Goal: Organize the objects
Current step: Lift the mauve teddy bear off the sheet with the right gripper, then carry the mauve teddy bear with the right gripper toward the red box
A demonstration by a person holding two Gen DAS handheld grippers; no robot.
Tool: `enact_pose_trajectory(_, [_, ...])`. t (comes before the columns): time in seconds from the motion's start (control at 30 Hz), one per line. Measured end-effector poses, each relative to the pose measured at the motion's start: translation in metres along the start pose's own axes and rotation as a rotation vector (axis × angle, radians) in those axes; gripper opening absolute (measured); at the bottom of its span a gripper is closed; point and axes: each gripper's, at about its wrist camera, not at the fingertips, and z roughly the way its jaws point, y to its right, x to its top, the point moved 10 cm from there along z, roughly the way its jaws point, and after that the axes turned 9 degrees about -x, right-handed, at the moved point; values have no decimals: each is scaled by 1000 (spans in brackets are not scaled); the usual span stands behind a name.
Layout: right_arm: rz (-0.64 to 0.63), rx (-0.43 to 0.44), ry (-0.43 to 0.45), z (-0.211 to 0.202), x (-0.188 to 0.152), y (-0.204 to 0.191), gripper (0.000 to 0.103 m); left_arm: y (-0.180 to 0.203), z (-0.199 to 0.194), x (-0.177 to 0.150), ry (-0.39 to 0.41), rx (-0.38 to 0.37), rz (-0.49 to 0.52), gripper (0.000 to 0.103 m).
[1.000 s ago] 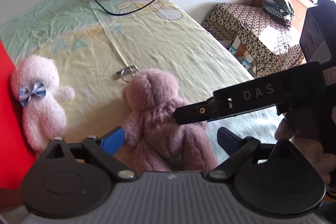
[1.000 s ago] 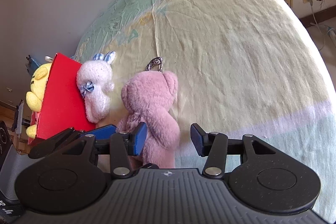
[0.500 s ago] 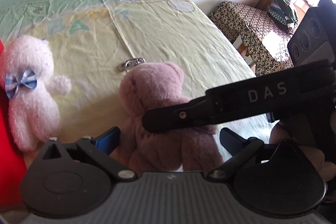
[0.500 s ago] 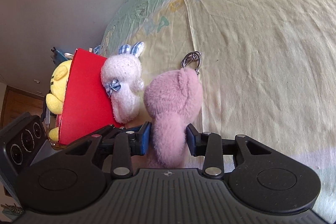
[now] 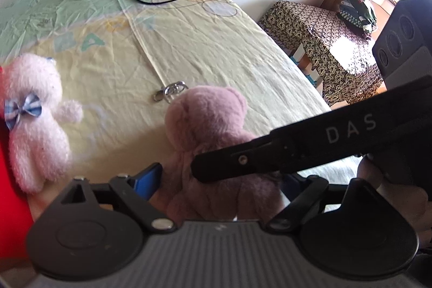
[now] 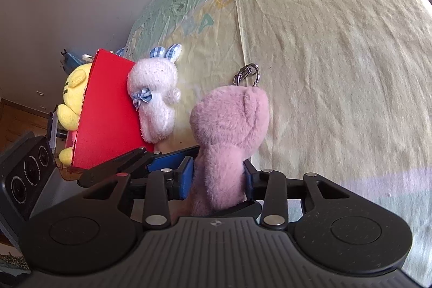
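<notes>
My right gripper (image 6: 218, 177): squeezing the pink bear (image 6: 229, 136) at its middle.
My left gripper (image 5: 218, 180): jaws just closed in around the same bear's legs; I cannot tell if they press yet.
Danger: both hands tug one soft bear, so it could twist or slip out.
Pink bear: fluffy, sitting on the bed sheet (image 6: 337, 58), key ring (image 6: 247, 74) on its head.
White bunny (image 6: 156, 96): leaning on the red box (image 6: 108, 112), farther away.

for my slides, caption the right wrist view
Right gripper clamps fluffy mauve plush bear on yellow bedsheet.
</notes>
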Motion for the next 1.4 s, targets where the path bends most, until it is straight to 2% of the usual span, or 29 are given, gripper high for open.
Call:
enact_pose_trajectory(0.2, [-82, -22, 40, -14, -7, -18, 38, 8, -17, -1, 34, -3, 2, 86])
enact_pose_trajectory(0.7, [-178, 45, 79, -37, -25, -70, 35, 13, -77, -15, 127, 47, -20, 84])
enact_pose_trajectory(0.93, [-247, 105, 76, -43, -33, -110, 35, 2, -117, -21, 192, 90, -40, 83])
enact_pose_trajectory(1.07, [-283, 132, 93, -47, -37, -138, 35, -5, -147, -21, 233, 110, -17, 83])
enact_pose_trajectory(1.4, [-298, 167, 152, -46, -46, -202, 35, -31, -217, -33, 291, 85, 22, 83])
